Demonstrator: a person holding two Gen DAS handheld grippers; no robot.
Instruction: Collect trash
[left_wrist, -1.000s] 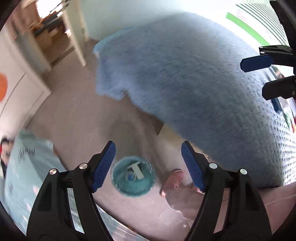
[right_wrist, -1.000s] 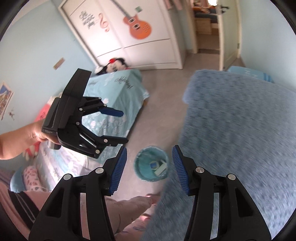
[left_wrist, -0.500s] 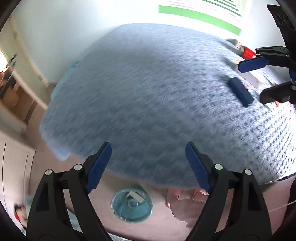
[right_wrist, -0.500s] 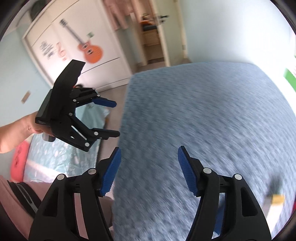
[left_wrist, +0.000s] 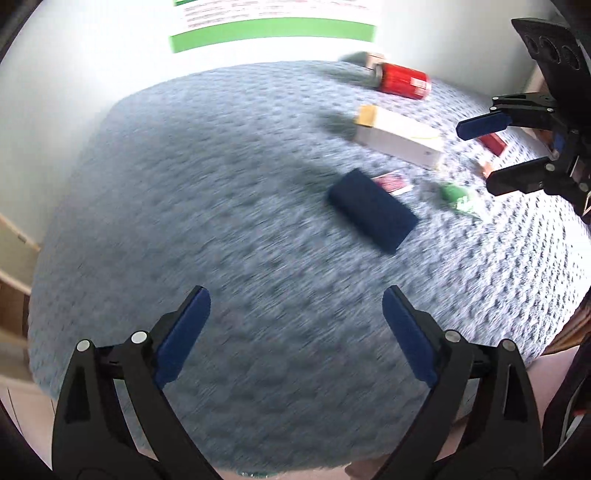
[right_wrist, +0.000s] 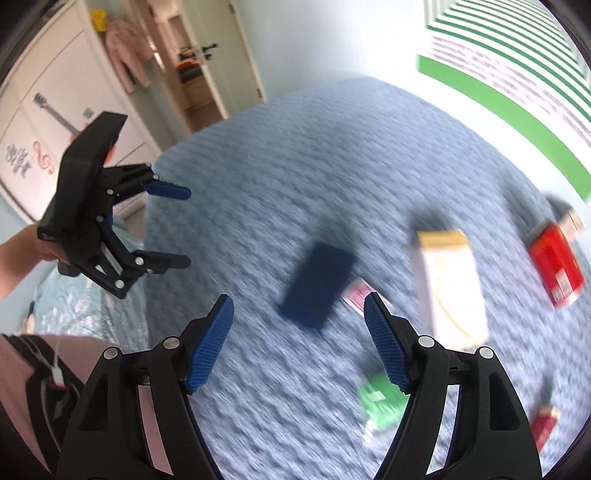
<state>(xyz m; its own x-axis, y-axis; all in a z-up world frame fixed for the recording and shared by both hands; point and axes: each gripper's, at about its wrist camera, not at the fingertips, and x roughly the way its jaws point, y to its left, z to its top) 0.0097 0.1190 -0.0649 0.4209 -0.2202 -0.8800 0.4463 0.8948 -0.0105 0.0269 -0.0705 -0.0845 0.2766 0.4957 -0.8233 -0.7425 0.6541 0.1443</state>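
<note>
Trash lies scattered on the blue bedspread (left_wrist: 221, 206): a dark navy box (left_wrist: 373, 210), a long white box with a yellow end (left_wrist: 399, 140), a red can (left_wrist: 400, 81), a small pink-red packet (left_wrist: 391, 182) and a green wrapper (left_wrist: 458, 195). My left gripper (left_wrist: 295, 295) hovers over bare bedspread short of the navy box, its jaws opening with nothing between them. In the right wrist view my right gripper (right_wrist: 298, 301) hangs above the navy box (right_wrist: 317, 284) and the green wrapper (right_wrist: 380, 400), its jaws opening and empty. The frames are motion-blurred.
A wall with a green-striped poster (right_wrist: 509, 96) runs behind the bed. To the left are a white wardrobe with a guitar sticker (right_wrist: 55, 114), an open doorway (right_wrist: 192, 74) and a second bed with a pale teal cover (right_wrist: 74, 306). A person's pink-clad leg (right_wrist: 33, 354) is below.
Both views have swung from the floor and the teal bin up onto the blue bed, so the bin has left view and the trash has come in. Both grippers' jaws stand wider.
</note>
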